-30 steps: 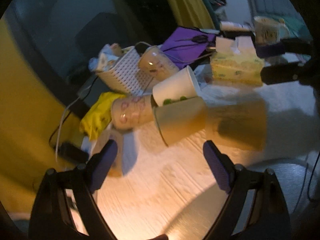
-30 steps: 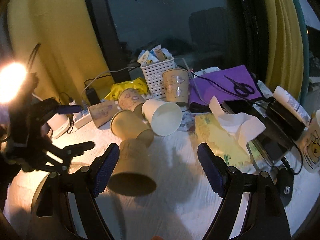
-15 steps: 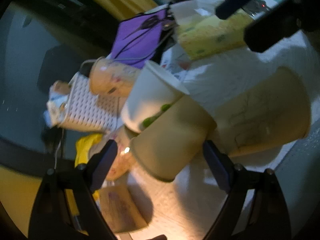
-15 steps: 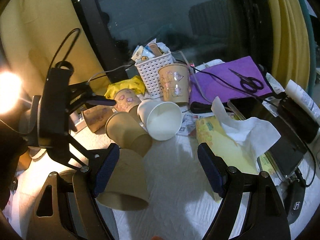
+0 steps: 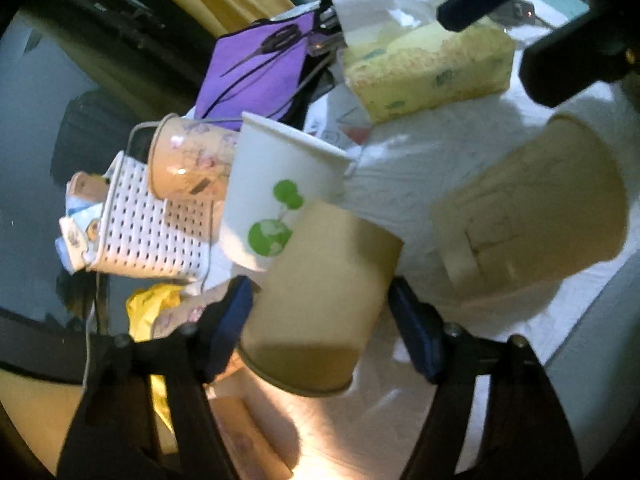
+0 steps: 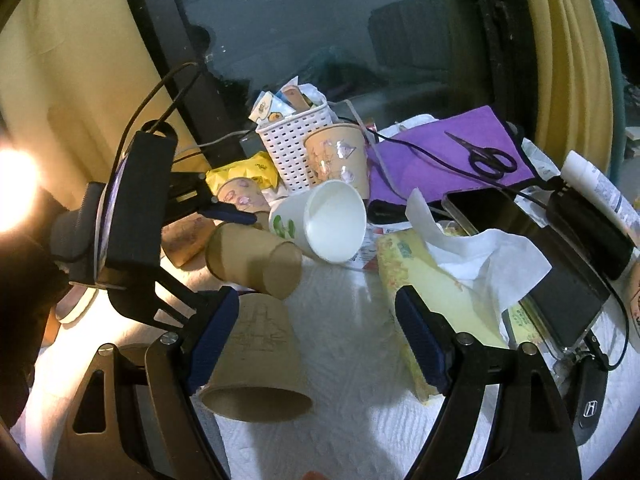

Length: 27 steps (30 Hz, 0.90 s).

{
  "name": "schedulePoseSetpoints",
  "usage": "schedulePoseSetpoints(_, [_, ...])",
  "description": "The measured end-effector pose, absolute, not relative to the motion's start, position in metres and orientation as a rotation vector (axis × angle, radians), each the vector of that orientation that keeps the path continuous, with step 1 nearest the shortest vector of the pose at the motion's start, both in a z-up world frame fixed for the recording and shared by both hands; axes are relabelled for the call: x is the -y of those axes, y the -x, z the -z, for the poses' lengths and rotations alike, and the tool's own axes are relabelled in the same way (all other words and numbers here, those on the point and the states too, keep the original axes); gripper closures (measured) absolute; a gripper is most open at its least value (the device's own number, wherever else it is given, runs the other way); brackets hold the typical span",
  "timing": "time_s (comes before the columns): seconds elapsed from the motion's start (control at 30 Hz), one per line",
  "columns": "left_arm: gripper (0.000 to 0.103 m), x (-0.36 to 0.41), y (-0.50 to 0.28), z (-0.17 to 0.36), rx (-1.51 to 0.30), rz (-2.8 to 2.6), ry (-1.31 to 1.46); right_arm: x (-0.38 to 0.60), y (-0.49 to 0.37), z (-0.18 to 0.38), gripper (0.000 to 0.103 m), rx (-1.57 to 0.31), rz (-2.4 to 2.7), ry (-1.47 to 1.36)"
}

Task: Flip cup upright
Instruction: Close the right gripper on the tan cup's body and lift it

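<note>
A brown paper cup (image 5: 320, 300) lies on its side between the fingers of my left gripper (image 5: 320, 320). The jaws stand close around it, one pad near each side; contact is unclear. The same cup (image 6: 256, 260) shows in the right wrist view with the left gripper's fingers (image 6: 228, 212) around its mouth end. A second brown cup (image 6: 256, 360) lies on its side, mouth toward the camera, by my right gripper's left finger. My right gripper (image 6: 320, 336) is open and empty. A white cup with a green print (image 5: 276, 188) lies on its side behind.
A white basket (image 6: 296, 148), a patterned cup (image 6: 340, 156), a yellow tissue box (image 6: 432, 292), a purple cloth with scissors (image 6: 488, 156), a phone (image 6: 532, 248) and a car key (image 6: 588, 404) crowd the white-covered table. A bright lamp (image 6: 16, 192) glares at left.
My left gripper has rolled sideways, moved in on the brown cup and narrowed its jaws around it. The right gripper has drifted slightly forward and stays open.
</note>
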<state>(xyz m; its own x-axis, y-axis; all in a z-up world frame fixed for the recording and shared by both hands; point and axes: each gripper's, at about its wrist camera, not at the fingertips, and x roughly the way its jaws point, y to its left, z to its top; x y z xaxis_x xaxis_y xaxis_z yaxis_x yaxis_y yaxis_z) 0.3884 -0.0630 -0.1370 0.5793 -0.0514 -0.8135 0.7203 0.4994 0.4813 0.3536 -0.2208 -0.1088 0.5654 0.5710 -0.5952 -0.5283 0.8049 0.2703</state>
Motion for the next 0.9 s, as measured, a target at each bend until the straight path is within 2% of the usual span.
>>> schedulePoseSetpoints(0.47, [0.038,0.054,-0.318,0.090,-0.775,0.518,-0.886,0.227,-0.304,0.072,0.020,-0.646,-0.640,-0.056])
schedulePoseSetpoints(0.9, [0.038,0.045,-0.216,0.050,-0.699,0.492,-0.830,0.223,-0.236,0.055,0.020,-0.611,-0.660,-0.037])
